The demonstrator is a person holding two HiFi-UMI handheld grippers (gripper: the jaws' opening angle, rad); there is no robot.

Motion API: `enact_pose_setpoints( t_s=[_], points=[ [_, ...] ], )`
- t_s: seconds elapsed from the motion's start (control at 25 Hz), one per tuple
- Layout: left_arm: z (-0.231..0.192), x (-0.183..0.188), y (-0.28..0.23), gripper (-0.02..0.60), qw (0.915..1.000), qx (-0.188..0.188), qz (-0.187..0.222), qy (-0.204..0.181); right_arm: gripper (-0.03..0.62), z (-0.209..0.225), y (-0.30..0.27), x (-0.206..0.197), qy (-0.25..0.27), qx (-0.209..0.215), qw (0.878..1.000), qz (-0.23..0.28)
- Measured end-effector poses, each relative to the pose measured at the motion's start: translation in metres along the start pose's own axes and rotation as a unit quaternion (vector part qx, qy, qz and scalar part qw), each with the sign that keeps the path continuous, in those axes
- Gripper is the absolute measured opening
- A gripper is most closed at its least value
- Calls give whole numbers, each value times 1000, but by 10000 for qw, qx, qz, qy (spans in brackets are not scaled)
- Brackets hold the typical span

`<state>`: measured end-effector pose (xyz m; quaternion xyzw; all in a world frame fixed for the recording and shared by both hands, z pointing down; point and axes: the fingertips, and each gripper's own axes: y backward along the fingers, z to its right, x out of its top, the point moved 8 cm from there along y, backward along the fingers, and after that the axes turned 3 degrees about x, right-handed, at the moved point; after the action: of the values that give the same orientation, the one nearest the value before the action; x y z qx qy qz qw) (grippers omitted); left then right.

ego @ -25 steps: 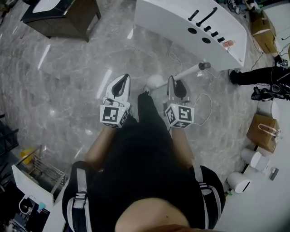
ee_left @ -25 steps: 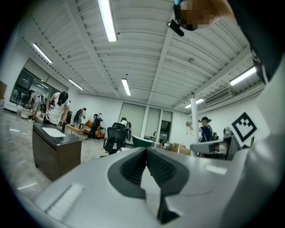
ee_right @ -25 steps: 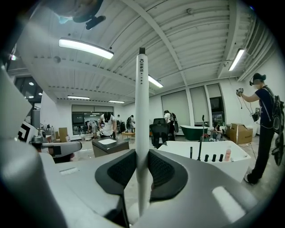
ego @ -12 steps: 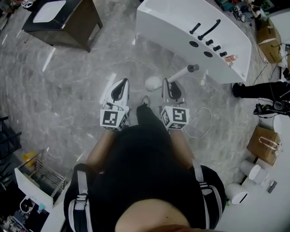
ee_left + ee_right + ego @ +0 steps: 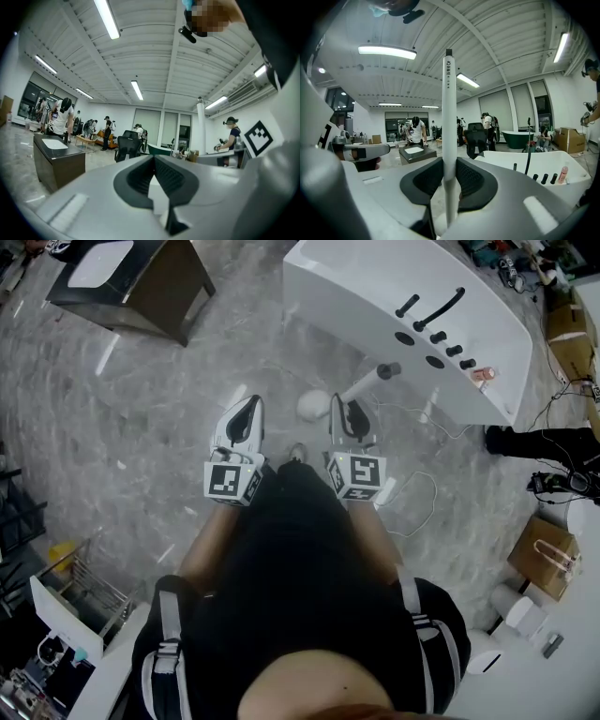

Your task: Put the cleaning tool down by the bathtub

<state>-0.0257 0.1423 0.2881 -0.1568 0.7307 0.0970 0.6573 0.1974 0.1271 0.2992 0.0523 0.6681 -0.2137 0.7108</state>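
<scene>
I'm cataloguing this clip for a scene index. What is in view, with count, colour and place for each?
bathtub: one, white, top right of the head view
tub fittings: several, black, on the bathtub's rim
bottle: one, pinkish, on the rim's right end
cleaning tool: one, white handle and round white head, above the floor in front of the bathtub
cabinet: one, dark with a white basin, top left
brown bag: one, on the floor at the right edge
wire rack: one, metal, lower left
floor: grey marble
bystander's legs: dark, right edge
left tongs: white and black, shut, empty
right tongs: white and black, shut on the cleaning tool's handle
</scene>
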Motion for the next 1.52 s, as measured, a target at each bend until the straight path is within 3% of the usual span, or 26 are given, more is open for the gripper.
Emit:
enact_pose_setpoints(
  t_s=[0.32,0.52,1.12,1.52],
  points=[
    [-13,0,-30,9,10000,80,24,-10,86,12,-33,2,-17,19,10000,-2],
    [-29,-3,-65,9,10000,-79,35,-20,86,20,-61,3,-29,-101,9999,23],
    [-117,-2,-160,9,9990,-439,-121,-5,86,17,-176,10,-63,-419,9990,-134],
    [-161,-18,-221,9,9987,-432,-260,24,86,26,-255,-3,-178,-512,9982,-275]
  ],
)
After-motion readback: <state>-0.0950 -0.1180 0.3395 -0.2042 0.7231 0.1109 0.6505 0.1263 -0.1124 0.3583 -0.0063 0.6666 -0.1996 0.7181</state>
